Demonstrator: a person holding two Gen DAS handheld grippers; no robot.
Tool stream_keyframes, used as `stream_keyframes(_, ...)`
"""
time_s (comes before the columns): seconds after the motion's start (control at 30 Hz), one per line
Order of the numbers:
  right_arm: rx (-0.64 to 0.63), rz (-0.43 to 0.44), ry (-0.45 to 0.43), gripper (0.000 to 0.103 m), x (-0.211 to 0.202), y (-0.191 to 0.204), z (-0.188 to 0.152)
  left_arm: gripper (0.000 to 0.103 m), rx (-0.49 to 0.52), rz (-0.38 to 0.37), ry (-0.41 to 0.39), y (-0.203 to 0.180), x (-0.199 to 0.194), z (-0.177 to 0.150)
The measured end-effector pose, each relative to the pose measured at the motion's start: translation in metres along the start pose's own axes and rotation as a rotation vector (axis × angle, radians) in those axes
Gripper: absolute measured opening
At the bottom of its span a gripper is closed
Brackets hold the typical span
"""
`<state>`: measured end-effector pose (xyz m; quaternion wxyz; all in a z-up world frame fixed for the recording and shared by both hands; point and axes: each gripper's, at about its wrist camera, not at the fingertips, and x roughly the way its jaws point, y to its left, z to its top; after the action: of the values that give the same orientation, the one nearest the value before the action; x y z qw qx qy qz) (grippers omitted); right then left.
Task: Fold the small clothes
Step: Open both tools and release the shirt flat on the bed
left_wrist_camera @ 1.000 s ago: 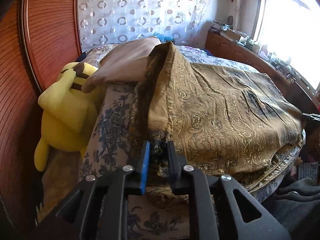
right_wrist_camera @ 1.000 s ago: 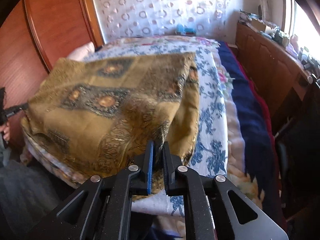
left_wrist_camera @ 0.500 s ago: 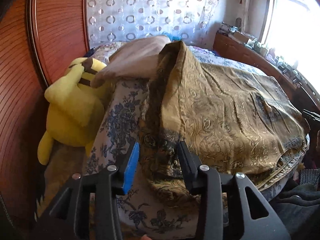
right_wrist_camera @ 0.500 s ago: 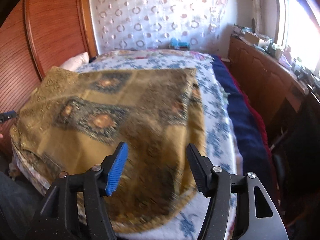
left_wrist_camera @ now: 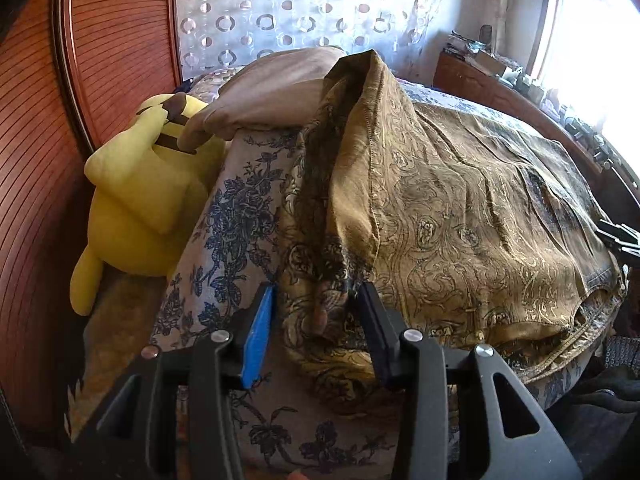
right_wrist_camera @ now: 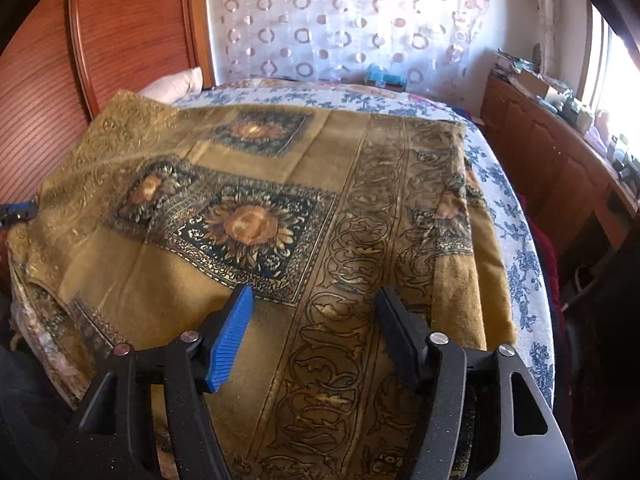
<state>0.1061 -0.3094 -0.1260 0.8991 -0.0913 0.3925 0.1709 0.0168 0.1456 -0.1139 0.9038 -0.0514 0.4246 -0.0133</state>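
Both claws have just been opening. The left claw (left_wrist_camera: 316,312) no longer pinches the gold cloth (left_wrist_camera: 460,216); a fold sits loose between its jaws. The right claw (right_wrist_camera: 316,312) now hovers spread over the flattened cloth.

Both wrist views look steeply down, close over opposite corners of one golden cloth (right_wrist_camera: 280,184).

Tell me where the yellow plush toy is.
Left wrist view, left side: the yellow plush toy sits between the wooden headboard and the bed.
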Motion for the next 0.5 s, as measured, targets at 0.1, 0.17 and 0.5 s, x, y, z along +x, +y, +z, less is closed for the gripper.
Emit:
stream_keyframes(0.1, -0.006, -0.002, 0.001, 0.075, 0.002, 0.002, -0.004, 0.043, 0.005, 0.007, -0.004, -0.001, 0.000, 0.000)
stream_keyframes(0.17, -0.020, -0.019, -0.009, 0.077, 0.001, 0.005, -0.006, 0.043, 0.007, 0.010, -0.006, -0.002, 0.001, 0.000)
stream_keyframes(0.5, 0.002, -0.030, -0.054, 0.085, 0.003, 0.007, -0.012, 0.045, 0.004, 0.020, -0.029, -0.002, 0.002, -0.001)
